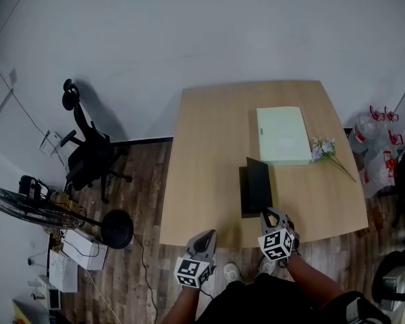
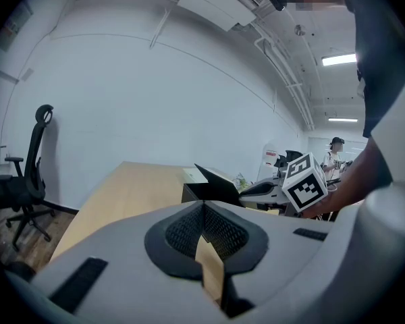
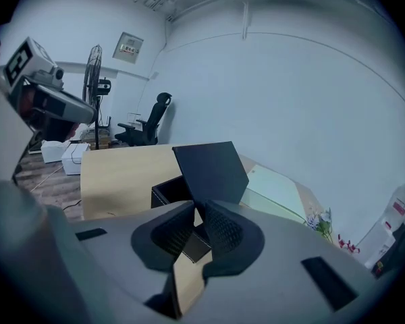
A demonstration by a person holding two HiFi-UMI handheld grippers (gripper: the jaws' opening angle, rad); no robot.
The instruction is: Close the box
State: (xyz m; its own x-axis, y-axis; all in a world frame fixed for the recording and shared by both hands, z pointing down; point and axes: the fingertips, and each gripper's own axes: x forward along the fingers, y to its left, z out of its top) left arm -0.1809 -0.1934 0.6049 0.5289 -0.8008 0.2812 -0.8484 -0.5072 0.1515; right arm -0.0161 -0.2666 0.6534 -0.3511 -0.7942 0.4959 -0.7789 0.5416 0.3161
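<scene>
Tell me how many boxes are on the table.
2: the open black box near the front edge by the right gripper, and a flat pale green box behind it, farther right. None looks hidden.

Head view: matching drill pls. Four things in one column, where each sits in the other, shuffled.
Things:
1. black box
2. green pad
3. flowers
4. office chair

Places:
a. on the floor, left of the table
b. at the table's near edge, standing open
c. flat on the table, beyond the black box
d. on the table, right of the green pad

Pairs: 1-b, 2-c, 3-d, 4-a.
</scene>
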